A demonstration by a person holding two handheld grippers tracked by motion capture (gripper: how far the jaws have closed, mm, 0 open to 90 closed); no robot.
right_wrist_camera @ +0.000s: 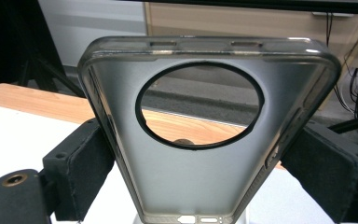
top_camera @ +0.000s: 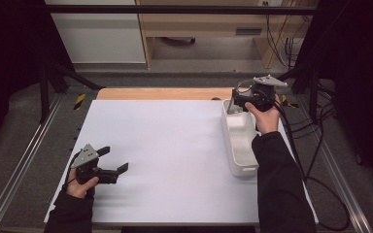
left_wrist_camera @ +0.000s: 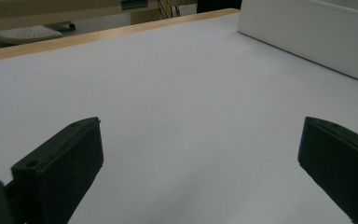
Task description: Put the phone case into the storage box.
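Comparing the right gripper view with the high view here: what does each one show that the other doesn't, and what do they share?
Right gripper view alone: the translucent phone case up close, with its large round camera cutout and edge slots, pinched at its sides between the jaws. High view alone: the left gripper, open and low over the white table sheet, and the white bin beneath the right gripper. Both: that gripper holding the case, the sheet, the wooden table edge.

White table sheet [top_camera: 175,145], wooden table edge [top_camera: 160,93], pale cabinet [top_camera: 97,34], possibly cables [top_camera: 279,43] behind.
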